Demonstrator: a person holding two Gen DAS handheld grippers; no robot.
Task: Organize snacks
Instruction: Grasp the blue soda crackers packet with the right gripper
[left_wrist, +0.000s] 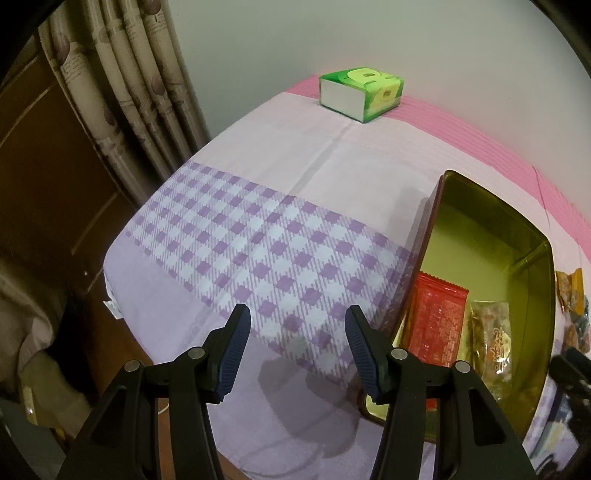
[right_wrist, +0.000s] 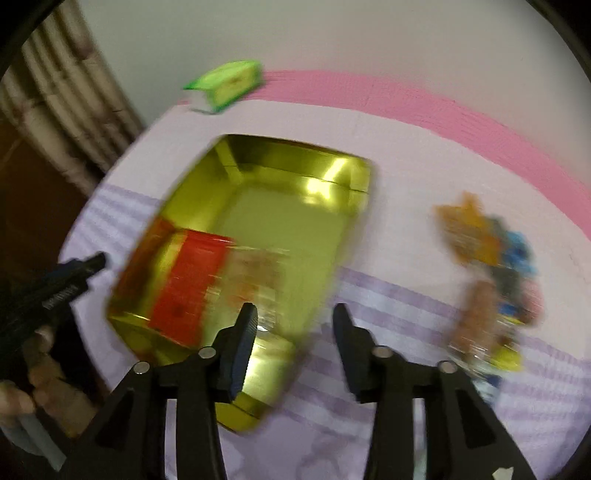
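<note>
A gold tin box (left_wrist: 532, 280) sits open on the table, also in the blurred right wrist view (right_wrist: 295, 218). Inside lie a red snack packet (left_wrist: 437, 321) (right_wrist: 192, 280) and a clear packet with orange print (left_wrist: 493, 343) beside it. A pile of loose snack packets (right_wrist: 495, 280) lies to the right of the tin; its edge shows in the left wrist view (left_wrist: 570, 295). My left gripper (left_wrist: 297, 354) is open and empty over the checked cloth, left of the tin. My right gripper (right_wrist: 293, 350) is open and empty above the tin's near right corner.
A green tissue box (left_wrist: 360, 92) (right_wrist: 227, 83) stands at the far edge of the table by the wall. A purple checked cloth (left_wrist: 240, 240) covers the table. Curtains (left_wrist: 122, 92) and a wooden door are at the left, beyond the table edge.
</note>
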